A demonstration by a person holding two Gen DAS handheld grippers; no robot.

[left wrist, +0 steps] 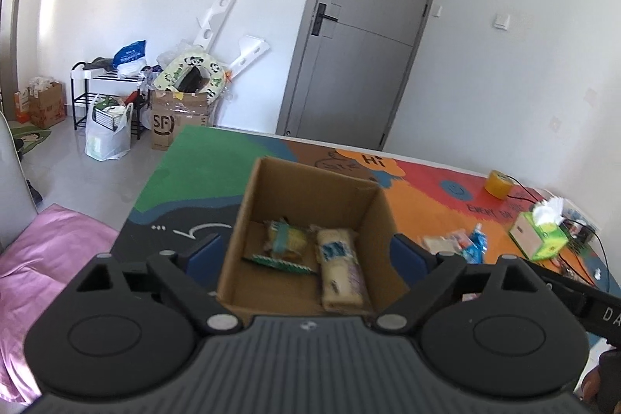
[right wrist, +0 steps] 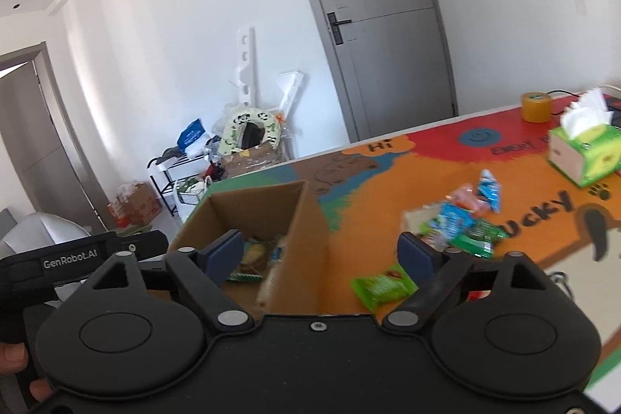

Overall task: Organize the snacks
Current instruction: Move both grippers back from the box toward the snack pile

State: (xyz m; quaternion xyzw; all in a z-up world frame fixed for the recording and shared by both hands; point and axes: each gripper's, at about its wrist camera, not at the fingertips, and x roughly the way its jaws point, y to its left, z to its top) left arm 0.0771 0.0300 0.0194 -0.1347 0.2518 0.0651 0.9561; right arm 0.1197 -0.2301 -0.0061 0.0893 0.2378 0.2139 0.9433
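Now both grippers stand wide and empty. Beside the open brown cardboard box (right wrist: 268, 239), the flat green snack packet (right wrist: 382, 286) lies on the tabletop (right wrist: 388, 181) just ahead of the right gripper (right wrist: 322, 253), long axis running left-right; the left gripper (left wrist: 306, 253) faces the box.

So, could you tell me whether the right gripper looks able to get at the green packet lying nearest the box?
Probably yes: the right gripper is open and empty, and the green packet lies alone on the mat beside the cardboard box, nothing covering it.
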